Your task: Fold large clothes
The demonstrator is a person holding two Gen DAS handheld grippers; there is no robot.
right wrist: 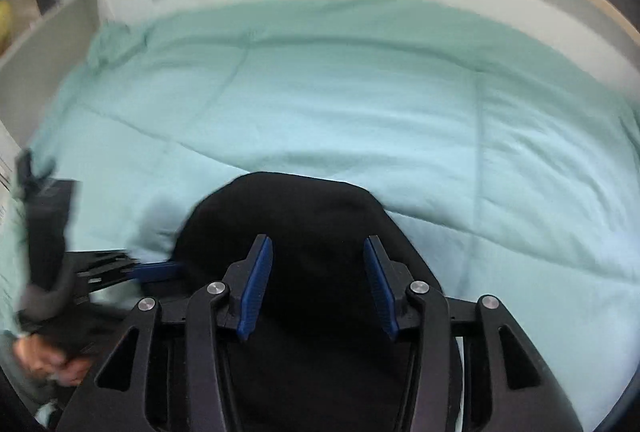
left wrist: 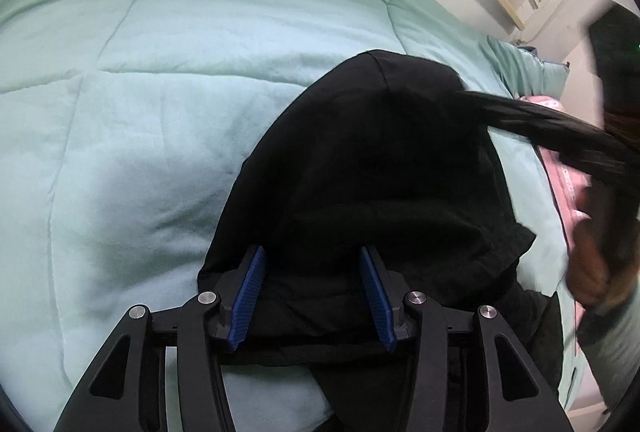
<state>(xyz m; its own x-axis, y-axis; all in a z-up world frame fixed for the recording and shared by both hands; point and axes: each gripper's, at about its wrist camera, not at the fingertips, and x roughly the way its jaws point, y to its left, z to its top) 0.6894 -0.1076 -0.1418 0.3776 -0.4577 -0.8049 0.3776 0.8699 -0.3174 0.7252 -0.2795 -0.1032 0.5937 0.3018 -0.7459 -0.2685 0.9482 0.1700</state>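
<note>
**Soft black garment, partly folded on the bed, to be taken by its edges**

A black garment (left wrist: 372, 167) is seen lying on a pale green quilted bed cover (left wrist: 140, 111), bunched into a rounded, layered heap near the bed's front edge. In the left wrist view the left gripper (left wrist: 312, 292) is held just over the near layers, its blue fingers (left wrist: 250, 296) set moderately apart with cloth between them; no pad is seen pressing on it. In the right wrist view the right gripper (right wrist: 318, 286) is likewise held over the dark cloth (right wrist: 304, 216), fingers (right wrist: 256, 286) moderately apart and nothing pinched. That view is blurred.

The fabric is judged to be light, limp and thick where doubled, so it would sag and drag if lifted by one point. It is best taken at a hem or corner, one edge per gripper, with the layers pinched through together. Slipping of a single layer out of the stack is the likely fault. Seams cannot be made out against the black.
</note>
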